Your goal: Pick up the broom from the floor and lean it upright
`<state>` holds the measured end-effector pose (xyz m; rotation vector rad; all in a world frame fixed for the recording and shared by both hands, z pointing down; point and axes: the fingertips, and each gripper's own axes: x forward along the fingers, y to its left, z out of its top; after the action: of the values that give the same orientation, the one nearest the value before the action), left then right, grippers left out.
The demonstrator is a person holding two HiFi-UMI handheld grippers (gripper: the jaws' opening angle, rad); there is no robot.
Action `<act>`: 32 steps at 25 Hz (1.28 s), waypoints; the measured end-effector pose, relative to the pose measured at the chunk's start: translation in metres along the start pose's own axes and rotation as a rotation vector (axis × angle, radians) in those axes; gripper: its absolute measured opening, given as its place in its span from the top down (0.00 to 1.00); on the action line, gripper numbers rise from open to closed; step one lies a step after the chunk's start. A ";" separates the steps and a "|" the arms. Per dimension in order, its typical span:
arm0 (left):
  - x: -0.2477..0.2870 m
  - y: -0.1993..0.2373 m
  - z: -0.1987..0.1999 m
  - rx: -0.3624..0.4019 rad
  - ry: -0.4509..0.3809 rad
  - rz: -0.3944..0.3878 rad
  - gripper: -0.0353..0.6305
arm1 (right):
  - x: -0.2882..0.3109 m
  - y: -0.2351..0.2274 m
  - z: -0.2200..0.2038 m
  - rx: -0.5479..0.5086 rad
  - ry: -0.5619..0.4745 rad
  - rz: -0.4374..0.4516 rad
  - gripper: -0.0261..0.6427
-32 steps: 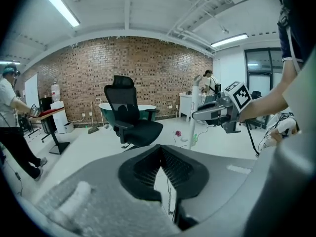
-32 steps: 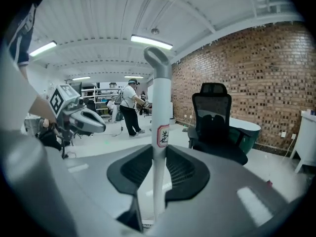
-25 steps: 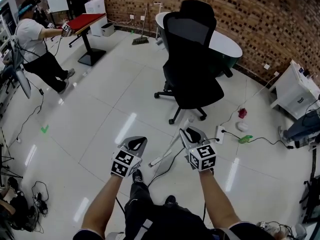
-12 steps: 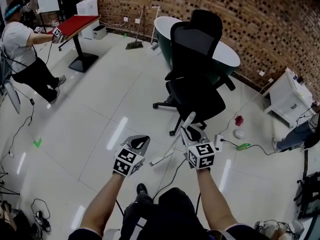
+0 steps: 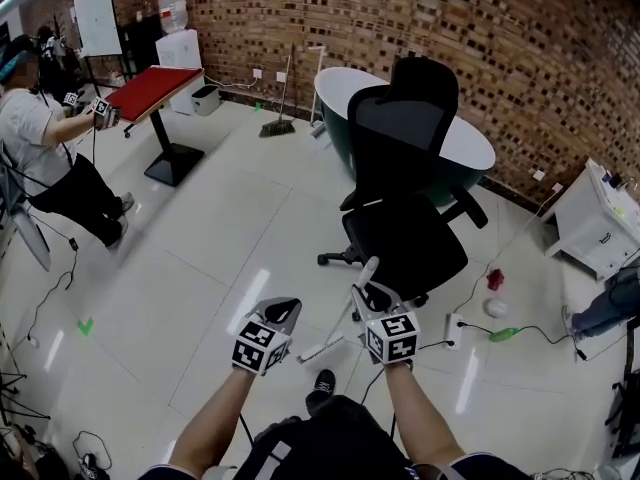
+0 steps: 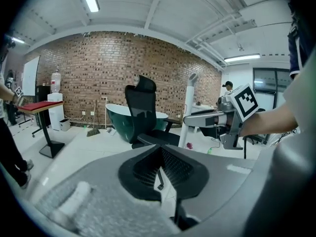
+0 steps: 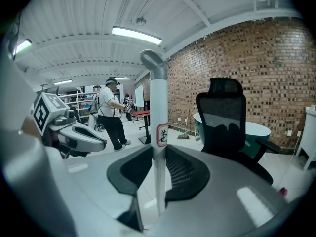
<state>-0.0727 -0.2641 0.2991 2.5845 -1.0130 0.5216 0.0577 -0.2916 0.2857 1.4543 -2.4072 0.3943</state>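
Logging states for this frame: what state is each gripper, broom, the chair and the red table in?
Right gripper: shut on the white broom's handle.
White broom: held by its handle, tilted, not yet leaned on anything.
Left gripper: shut, empty.
Second broom: standing upright against the brick wall.
Office chair: upright, nobody in it.
Red table: top tilted.

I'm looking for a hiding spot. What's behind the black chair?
A round green table with a white top stands behind the black office chair, and the brick wall is beyond it. The chair covers the table's middle, so anything there is hidden.
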 end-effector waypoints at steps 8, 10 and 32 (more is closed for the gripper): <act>0.050 0.061 0.039 0.018 0.013 0.000 0.95 | 0.082 -0.019 0.027 0.025 0.012 0.049 0.83; 0.064 0.076 0.043 0.019 0.012 -0.015 0.95 | 0.100 -0.025 0.031 0.033 0.020 0.039 0.83; 0.230 0.230 0.098 0.024 0.096 -0.454 0.95 | 0.255 -0.112 0.014 0.305 0.209 -0.406 0.83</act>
<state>-0.0548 -0.5998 0.3504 2.6606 -0.3684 0.5281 0.0433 -0.5531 0.3814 1.8732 -1.8885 0.7915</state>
